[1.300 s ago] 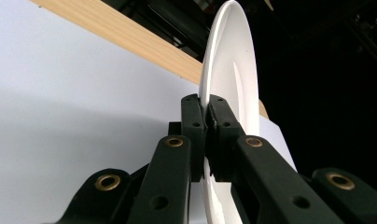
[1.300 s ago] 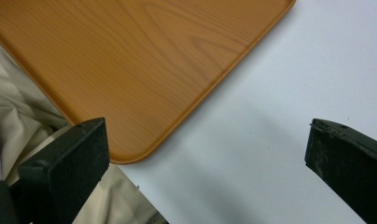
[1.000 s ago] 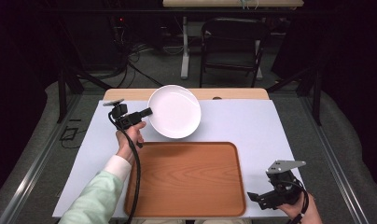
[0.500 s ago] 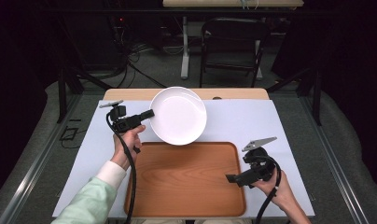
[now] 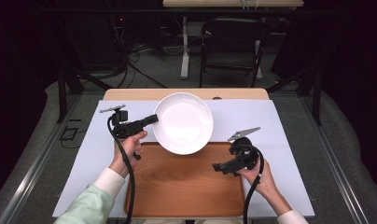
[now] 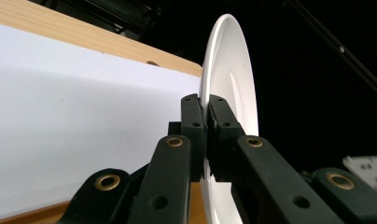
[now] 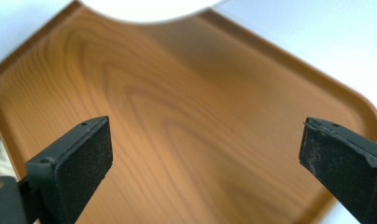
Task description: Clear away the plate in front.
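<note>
Nearby, plate [image 5: 183,122] overhangs tray [image 5: 177,186]; chair [image 5: 233,46] beyond.

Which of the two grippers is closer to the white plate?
Left. The left gripper clamps the white plate by its rim; the right gripper hangs open over the wooden tray, apart from it.

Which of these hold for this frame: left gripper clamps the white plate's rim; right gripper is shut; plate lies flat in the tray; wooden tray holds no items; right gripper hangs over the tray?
1. The left gripper clamps the rim of the round white plate. True.
2. The right gripper is shut. False: its jaws stand wide apart.
3. The plate lies flat in the brown wooden tray. False: it is held aloft, overlapping the tray's far edge.
4. The tray holds no items. True.
5. The right gripper hangs over the tray. True.
</note>
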A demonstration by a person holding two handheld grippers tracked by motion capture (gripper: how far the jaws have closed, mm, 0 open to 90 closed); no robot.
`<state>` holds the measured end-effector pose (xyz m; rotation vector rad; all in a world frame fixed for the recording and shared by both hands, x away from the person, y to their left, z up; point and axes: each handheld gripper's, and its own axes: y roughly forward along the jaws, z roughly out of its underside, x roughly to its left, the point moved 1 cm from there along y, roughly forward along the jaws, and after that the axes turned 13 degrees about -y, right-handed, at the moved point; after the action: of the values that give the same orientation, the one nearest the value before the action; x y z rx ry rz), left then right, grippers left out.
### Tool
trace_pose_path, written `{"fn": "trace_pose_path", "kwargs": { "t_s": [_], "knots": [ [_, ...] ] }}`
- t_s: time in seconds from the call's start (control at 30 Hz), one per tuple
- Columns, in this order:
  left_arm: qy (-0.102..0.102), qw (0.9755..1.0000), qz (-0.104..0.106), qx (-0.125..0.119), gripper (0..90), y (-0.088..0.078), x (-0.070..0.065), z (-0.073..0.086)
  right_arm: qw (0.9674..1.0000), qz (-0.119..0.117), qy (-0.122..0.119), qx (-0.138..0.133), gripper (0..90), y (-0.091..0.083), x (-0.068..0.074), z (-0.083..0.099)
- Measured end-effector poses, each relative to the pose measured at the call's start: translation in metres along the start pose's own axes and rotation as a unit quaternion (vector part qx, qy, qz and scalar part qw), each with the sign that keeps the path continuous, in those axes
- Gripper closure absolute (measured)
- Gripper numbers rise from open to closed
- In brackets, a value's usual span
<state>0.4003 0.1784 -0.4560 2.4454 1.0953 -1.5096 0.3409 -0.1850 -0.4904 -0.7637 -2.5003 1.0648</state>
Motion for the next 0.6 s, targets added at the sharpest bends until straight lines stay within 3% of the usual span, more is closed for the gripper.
{"fn": "trace_pose_path", "kwargs": {
  "t_s": [0.17, 0.33, 0.43, 0.6],
  "knots": [
    [0.009, 0.9999, 0.007, 0.010, 87.0, -0.002, -0.004, 0.006, 0.9998, -0.008, 0.006, -0.020, 2.6, 0.008, -0.006, -0.011],
    [0.017, 0.9995, 0.017, 0.020, 87.0, -0.002, -0.008, 0.012, 0.9983, -0.024, 0.027, -0.046, 5.0, 0.013, -0.012, -0.020],
    [0.023, 0.9992, 0.022, 0.026, 86.9, -0.002, -0.010, 0.017, 0.9962, -0.038, 0.046, -0.063, 15.4, 0.016, -0.017, -0.022],
    [0.023, 0.9986, 0.029, 0.039, 86.8, -0.001, -0.008, 0.025, 0.9962, -0.023, 0.054, -0.064, 23.7, 0.020, -0.020, -0.024]
  ]
}}
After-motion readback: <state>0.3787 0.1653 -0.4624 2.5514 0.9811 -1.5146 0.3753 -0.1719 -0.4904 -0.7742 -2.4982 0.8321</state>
